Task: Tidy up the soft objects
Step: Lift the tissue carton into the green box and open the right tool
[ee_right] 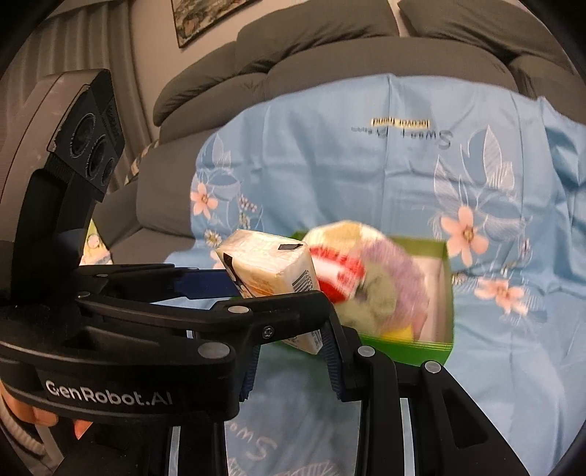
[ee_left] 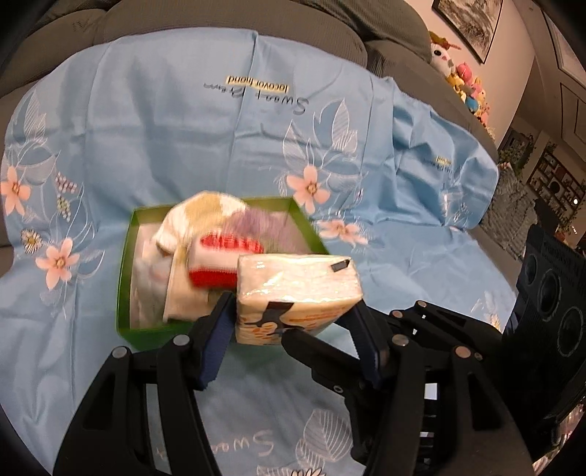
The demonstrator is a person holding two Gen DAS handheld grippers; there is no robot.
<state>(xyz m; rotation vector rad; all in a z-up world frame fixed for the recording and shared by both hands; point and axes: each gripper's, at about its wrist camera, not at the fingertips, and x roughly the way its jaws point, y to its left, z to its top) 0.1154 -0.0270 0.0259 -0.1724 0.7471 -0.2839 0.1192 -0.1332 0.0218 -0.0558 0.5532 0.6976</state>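
Gripping one tissue pack [ee_left: 298,289] from both sides, left gripper [ee_left: 295,311] and right gripper [ee_right: 293,351] clamped; green box [ee_left: 126,293] contents at 11 o'clock blurred, unidentifiable.

A home living room: a plump grey sofa [ee_right: 329,47] fills the back, with a light-blue flowered cloth [ee_left: 175,121] spread over its seat. Framed pictures [ee_left: 468,22] hang on the cream wall, a heap of plush toys [ee_left: 461,80] sits on the sofa's arm, and a cluttered dark shelf [ee_left: 556,183] stands beyond
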